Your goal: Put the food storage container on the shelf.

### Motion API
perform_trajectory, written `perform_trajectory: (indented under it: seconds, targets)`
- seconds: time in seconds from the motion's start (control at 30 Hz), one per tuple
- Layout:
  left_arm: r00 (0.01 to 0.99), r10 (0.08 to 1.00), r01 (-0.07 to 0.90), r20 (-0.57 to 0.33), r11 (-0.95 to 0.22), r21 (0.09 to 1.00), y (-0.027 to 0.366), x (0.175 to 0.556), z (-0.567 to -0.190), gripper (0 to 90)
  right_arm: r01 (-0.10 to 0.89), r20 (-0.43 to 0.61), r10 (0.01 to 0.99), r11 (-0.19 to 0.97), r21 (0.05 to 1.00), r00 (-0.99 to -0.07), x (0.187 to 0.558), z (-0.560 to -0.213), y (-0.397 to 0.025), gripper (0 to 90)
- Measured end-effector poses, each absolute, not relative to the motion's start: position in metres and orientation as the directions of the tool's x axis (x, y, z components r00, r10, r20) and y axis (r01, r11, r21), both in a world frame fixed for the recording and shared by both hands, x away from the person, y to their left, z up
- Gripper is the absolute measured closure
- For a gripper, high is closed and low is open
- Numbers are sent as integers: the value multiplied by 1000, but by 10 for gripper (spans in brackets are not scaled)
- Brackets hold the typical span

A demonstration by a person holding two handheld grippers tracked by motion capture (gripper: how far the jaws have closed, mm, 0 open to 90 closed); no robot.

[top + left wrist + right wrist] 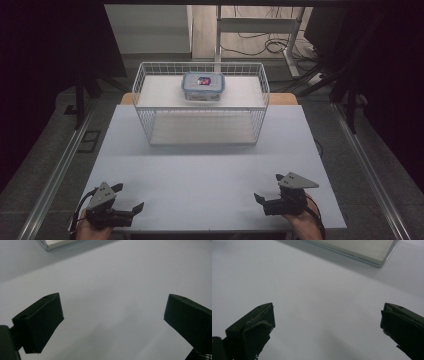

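High view: white table (210,170), wire basket (201,102) standing at 12 o'clock on the far half, open top, white floor and a raised white shelf inside. Lidded plastic box (203,86) w/ blue rim sits on that shelf, back-centre of the basket, well apart from both tongs. Left tongs (131,197) at 7 o'clock near the front edge, held by a hand (87,227), grey 3-cornered plate on top, jaws spread, nothing between them. Right tongs (265,190) at 5 o'clock, also near the front edge, hand (306,226) under it, jaws apart, empty. Both point inward, toward table centre. Grey floor w/ metal rails either side, cables at the back.

Left gripper view: left tongs (113,312) wide open, black jaws at 8 and 4 o'clock, bare table (112,277) between them, holding nothing. Corner of the basket base (58,243) at 11 o'clock, far off.

Right gripper view: right tongs (327,315) wide open too, jaws at 8 and 4 o'clock, pads look a bit worn, only table (307,290) surface between, no grip on anything. Basket base (359,248) edge at 1 o'clock, well apart from the jaws.
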State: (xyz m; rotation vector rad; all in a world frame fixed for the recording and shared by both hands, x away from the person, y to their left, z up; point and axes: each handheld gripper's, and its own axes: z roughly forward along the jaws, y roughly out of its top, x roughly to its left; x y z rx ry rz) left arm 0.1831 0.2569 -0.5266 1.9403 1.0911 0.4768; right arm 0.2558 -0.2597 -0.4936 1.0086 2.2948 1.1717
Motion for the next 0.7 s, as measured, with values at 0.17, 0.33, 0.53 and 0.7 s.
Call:
perform_trajectory:
  seconds: [0.17,0.33,0.53,0.7]
  targets:
    - [545,835,534,-74,-277,799,259,183,-531,9,453,5,748,397,798,-664,254,-498,-266,0]
    - [549,831,570,-87,-297,766,257,187,-538,2,482,23,749,403,778,-663,253,-503,-270,0]
    - [552,829,609,-93,-324,724,255,190,-544,0,517,44,740,426,742,-671,255,-509,-270,0]
    - [557,825,609,-90,-333,720,253,191,-544,1,539,48,736,447,714,-675,256,-513,-269,0]
